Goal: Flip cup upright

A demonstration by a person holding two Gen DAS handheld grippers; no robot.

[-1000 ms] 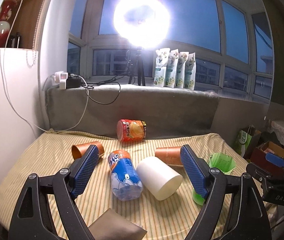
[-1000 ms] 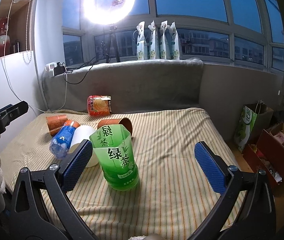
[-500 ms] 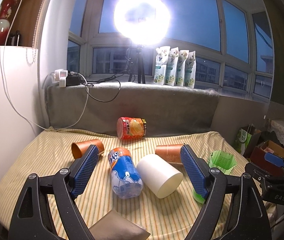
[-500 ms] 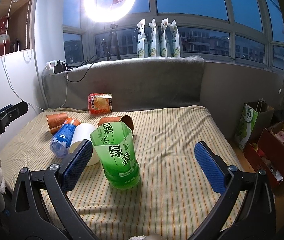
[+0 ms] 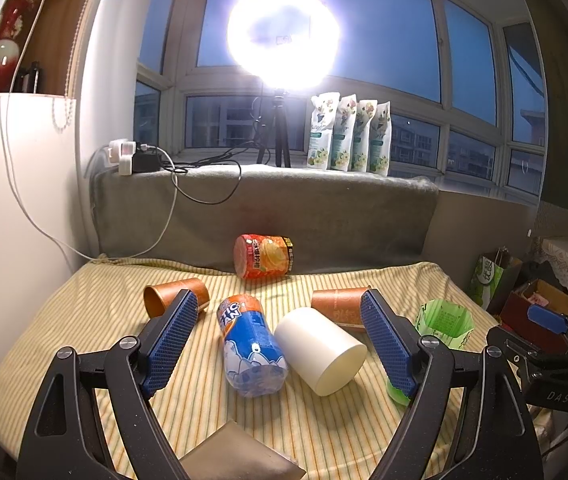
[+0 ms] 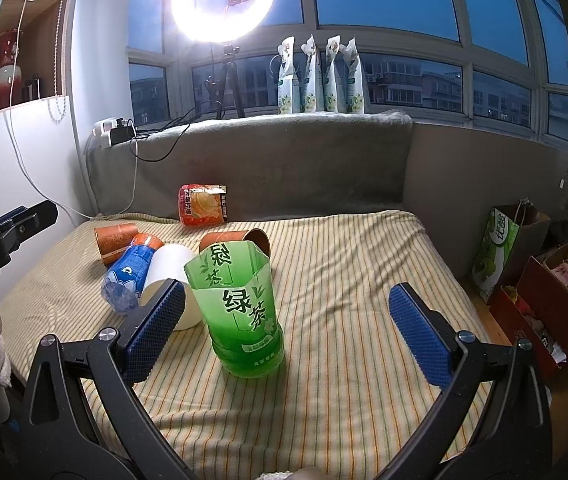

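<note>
A white cup (image 5: 319,350) lies on its side on the striped cloth, next to a blue cut bottle (image 5: 252,350), also on its side. Two brown paper cups (image 5: 174,300) (image 5: 337,308) and an orange cut bottle (image 5: 262,256) lie on their sides farther back. A green cut bottle (image 6: 240,304) stands upright; in the left wrist view it (image 5: 443,322) shows at the right. My left gripper (image 5: 280,344) is open, with the white cup and blue bottle between its fingers. My right gripper (image 6: 287,330) is open, just behind the green bottle.
The striped cloth (image 6: 363,280) covers a raised surface against a grey padded ledge (image 6: 284,160). A ring light (image 5: 284,36) on a tripod, cables and several pouches (image 5: 349,136) stand on the ledge. Boxes and a green bag (image 6: 499,252) sit on the floor at the right.
Both views have shifted slightly; the left gripper has drawn a little back and up from the cups. Nothing was taken hold of or let go.
</note>
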